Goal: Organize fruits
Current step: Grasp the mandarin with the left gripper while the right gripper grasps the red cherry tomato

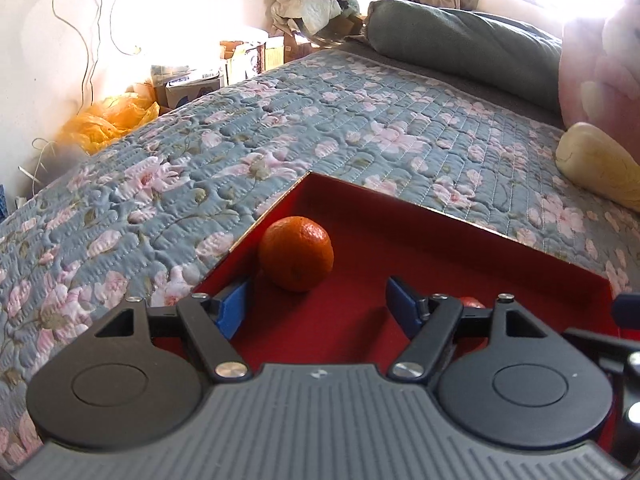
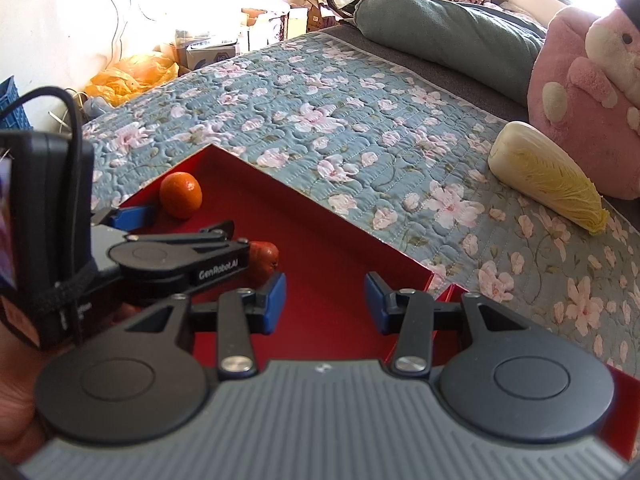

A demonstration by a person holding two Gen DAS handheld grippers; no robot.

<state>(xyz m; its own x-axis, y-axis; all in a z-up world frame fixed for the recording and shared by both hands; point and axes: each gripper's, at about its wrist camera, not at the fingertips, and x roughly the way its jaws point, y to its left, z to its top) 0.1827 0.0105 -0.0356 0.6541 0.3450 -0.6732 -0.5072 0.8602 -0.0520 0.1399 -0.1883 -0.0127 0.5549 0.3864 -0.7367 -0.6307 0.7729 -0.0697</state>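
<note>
- I am holding the left claw (image 1: 318, 306) with its fingers apart and empty, low inside the red box (image 1: 440, 236) on the bed (image 1: 280, 120).
- The orange (image 1: 295, 253) is sitting in the box's far corner, just beyond that claw.
- I am judging it light, firm and round, likely to roll, so I would pinch across its widest middle, gently.
- The right claw (image 2: 325, 302) is also hanging apart, empty, over the box, near a second reddish fruit (image 2: 264, 258).
</note>
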